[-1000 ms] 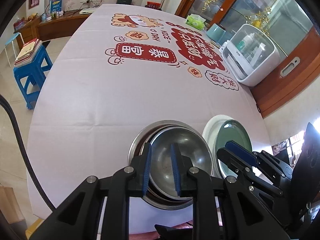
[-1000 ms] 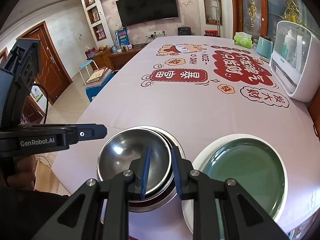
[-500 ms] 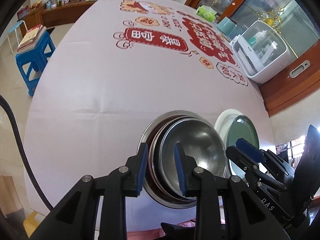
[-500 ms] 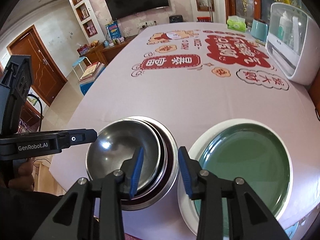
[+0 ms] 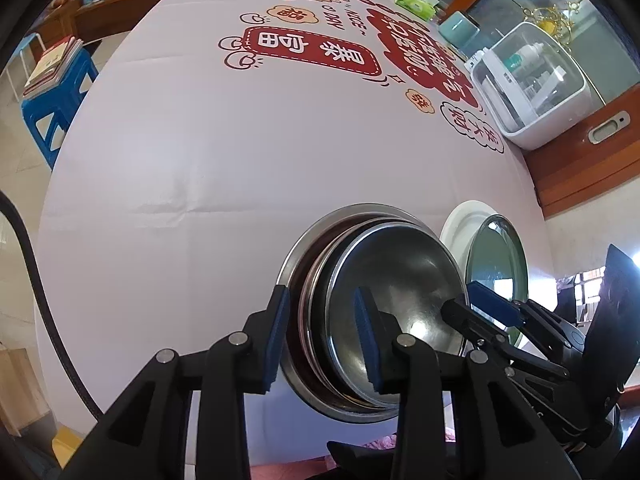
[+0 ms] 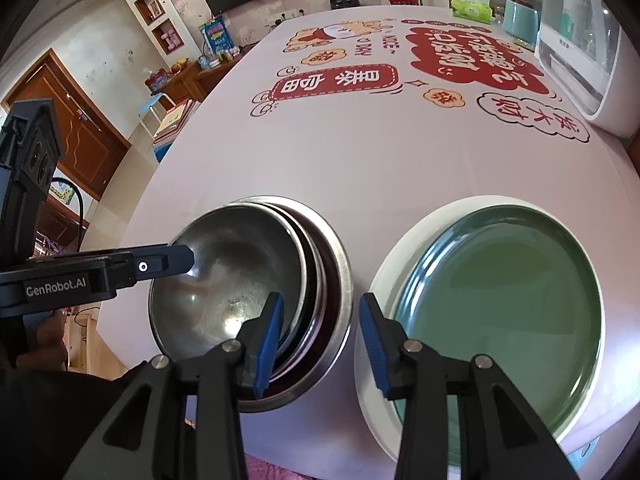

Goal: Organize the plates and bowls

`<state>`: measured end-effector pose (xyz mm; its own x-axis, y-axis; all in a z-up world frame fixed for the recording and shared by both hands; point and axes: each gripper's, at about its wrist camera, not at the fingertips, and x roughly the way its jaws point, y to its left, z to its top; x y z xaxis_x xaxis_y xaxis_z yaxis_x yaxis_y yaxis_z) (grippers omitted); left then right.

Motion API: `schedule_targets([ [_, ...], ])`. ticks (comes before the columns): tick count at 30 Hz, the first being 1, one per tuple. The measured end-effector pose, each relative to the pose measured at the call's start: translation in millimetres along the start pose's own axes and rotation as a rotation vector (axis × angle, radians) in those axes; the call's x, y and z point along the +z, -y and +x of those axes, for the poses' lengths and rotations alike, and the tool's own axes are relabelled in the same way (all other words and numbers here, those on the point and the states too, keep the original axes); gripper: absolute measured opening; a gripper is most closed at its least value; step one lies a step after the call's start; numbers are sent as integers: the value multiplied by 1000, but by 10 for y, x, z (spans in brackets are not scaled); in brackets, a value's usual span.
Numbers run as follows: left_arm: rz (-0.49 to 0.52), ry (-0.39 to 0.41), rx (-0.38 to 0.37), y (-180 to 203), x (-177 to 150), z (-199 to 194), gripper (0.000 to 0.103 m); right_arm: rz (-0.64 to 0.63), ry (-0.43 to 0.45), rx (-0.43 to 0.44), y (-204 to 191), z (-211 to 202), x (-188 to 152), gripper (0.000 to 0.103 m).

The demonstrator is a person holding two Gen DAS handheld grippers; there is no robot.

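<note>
- Left gripper (image 5: pixel 322 336), marked "GenRobot.AI", is opening, straddling the left rims of the stacked steel bowls (image 5: pixel 394 300).
- Right gripper (image 6: pixel 322 334) is opening astride the bowls' right rims, gripping nothing.
- Green plate (image 6: pixel 504 312) is lying just right of the bowls.
- Tablecloth (image 6: pixel 360 152) beyond the bowls is reading "NICE DAY".

Both grippers widened over the stack of steel bowls (image 6: pixel 256 304) near the table's front edge: the left gripper (image 5: pixel 322 334), jaws opening, let go of the top bowl's (image 5: pixel 396 304) rim, which now stood free between its pads, while the right gripper (image 6: pixel 320 342), jaws opening, released the opposite rim. Both hands sank closer to the stack, and the top bowl settled into it.
</note>
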<state>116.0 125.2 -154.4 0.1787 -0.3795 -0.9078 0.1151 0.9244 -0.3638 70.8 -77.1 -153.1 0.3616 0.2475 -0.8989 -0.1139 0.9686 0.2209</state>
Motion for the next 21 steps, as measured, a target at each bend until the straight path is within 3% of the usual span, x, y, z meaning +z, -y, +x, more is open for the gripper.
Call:
schedule_targets([
  [7, 14, 6, 1, -23, 26, -7, 34, 2, -16, -1, -25, 49, -24, 41],
  [9, 15, 0, 14, -35, 19, -1, 52, 10, -18, 0, -20, 61, -32, 42],
  [21, -7, -137, -8, -177, -1, 270, 52, 28, -45, -15, -46, 118, -38, 43],
])
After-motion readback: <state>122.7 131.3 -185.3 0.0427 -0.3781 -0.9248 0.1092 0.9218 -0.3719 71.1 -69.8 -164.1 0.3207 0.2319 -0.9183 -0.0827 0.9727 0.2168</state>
